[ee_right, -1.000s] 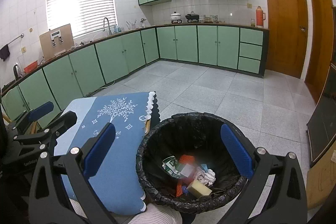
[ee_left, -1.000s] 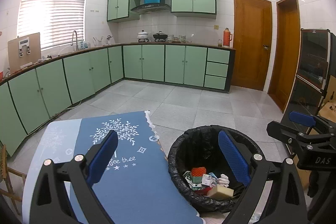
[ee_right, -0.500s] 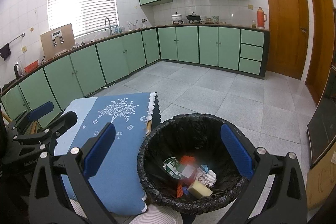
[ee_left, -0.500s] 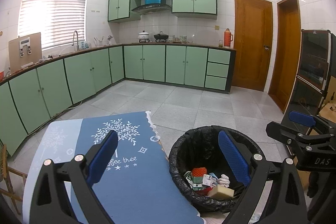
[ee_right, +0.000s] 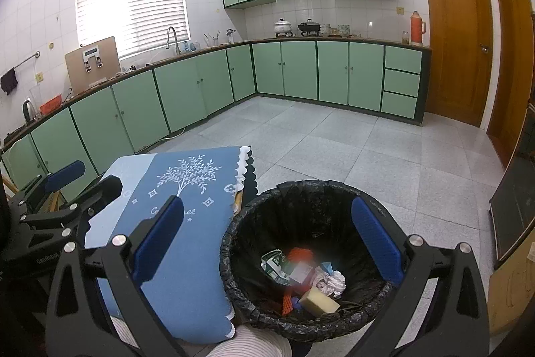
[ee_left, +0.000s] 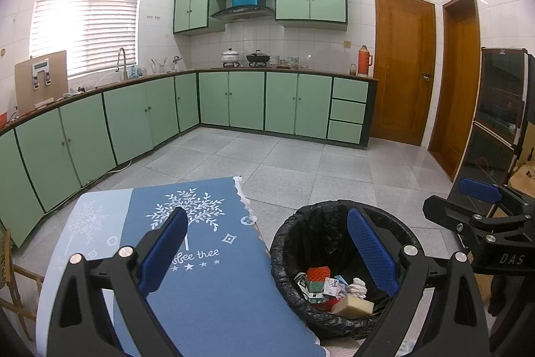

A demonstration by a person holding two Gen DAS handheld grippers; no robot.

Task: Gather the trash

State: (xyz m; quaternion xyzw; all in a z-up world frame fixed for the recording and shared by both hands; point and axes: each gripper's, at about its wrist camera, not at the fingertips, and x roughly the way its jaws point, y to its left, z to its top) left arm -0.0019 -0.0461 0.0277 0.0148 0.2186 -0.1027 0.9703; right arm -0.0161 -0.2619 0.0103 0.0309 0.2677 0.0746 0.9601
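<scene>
Blue-padded, our left tongs (ee_left: 267, 251) and right tongs (ee_right: 267, 238) both hang released and empty above the black-lined trash bin (ee_right: 334, 189). Inside the bin we see a yellow sponge (ee_right: 317, 299), crumpled paper (ee_right: 331, 280) and small cartons. Just left of the bin lies our worktop (ee_left: 214, 290) under its blue cloth. Beyond the bin, grey floor tiles reach the green cabinets (ee_left: 247, 99).
</scene>
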